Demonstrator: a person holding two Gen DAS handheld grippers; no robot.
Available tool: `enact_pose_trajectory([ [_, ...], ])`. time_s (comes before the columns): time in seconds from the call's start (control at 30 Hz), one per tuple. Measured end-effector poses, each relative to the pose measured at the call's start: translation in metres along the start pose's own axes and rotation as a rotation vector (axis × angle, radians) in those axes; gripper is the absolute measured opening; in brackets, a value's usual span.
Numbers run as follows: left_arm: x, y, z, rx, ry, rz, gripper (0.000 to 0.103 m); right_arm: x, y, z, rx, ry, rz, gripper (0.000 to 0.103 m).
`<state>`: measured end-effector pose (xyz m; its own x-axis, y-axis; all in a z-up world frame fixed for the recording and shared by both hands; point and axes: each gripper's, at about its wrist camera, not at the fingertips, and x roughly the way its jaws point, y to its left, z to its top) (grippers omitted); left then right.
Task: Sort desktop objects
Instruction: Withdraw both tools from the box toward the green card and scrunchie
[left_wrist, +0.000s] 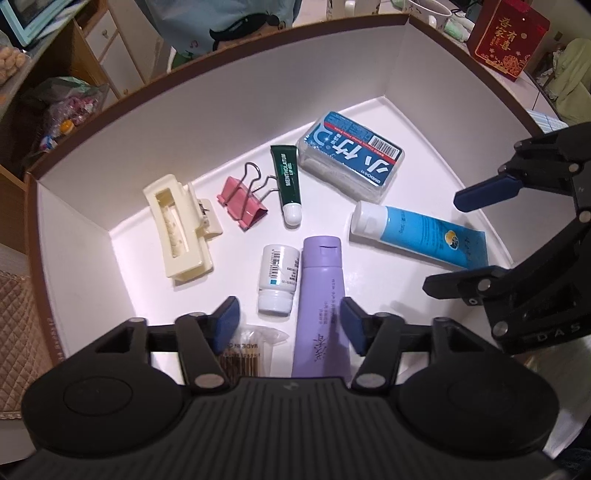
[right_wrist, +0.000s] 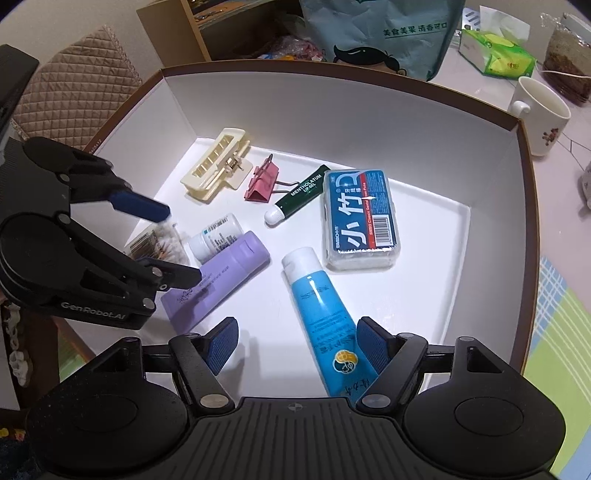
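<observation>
The purple tube (left_wrist: 320, 310) lies lengthwise between the wide-open, empty left gripper (left_wrist: 290, 319), while the equally open, empty right gripper (right_wrist: 297, 341) straddles the blue tube (right_wrist: 325, 314).

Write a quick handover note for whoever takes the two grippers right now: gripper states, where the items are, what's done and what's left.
Left gripper: open, empty, over the purple tube.
Right gripper: open, empty, over the blue tube.
All items lie loose in the white box: hair claw, pink binder clip, green lip gel, floss pick case, small white bottle, cotton swabs.
Done: nothing gripped.
Left: all the sorting.
</observation>
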<state>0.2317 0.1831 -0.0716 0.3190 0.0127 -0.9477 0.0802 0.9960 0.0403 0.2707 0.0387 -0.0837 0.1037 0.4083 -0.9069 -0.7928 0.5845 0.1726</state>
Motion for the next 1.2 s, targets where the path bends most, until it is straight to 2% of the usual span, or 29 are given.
enact_pose_trajectory([
  [0.27, -0.02, -0.004, -0.003, -0.005, -0.046, 0.035, 0.069, -0.013, 0.005, -0.005, 0.01, -0.039, -0.004, 0.074],
  [0.67, -0.052, -0.012, -0.016, -0.024, -0.105, 0.072, 0.07, -0.045, 0.018, -0.016, 0.005, -0.119, -0.012, 0.074],
  [0.93, -0.09, -0.027, -0.023, -0.025, -0.186, 0.081, 0.073, -0.087, 0.025, -0.031, -0.006, -0.224, 0.004, 0.074],
  [1.2, -0.126, -0.058, -0.029, -0.007, -0.279, 0.067, 0.075, -0.133, 0.015, -0.065, 0.015, -0.316, 0.006, 0.074],
])
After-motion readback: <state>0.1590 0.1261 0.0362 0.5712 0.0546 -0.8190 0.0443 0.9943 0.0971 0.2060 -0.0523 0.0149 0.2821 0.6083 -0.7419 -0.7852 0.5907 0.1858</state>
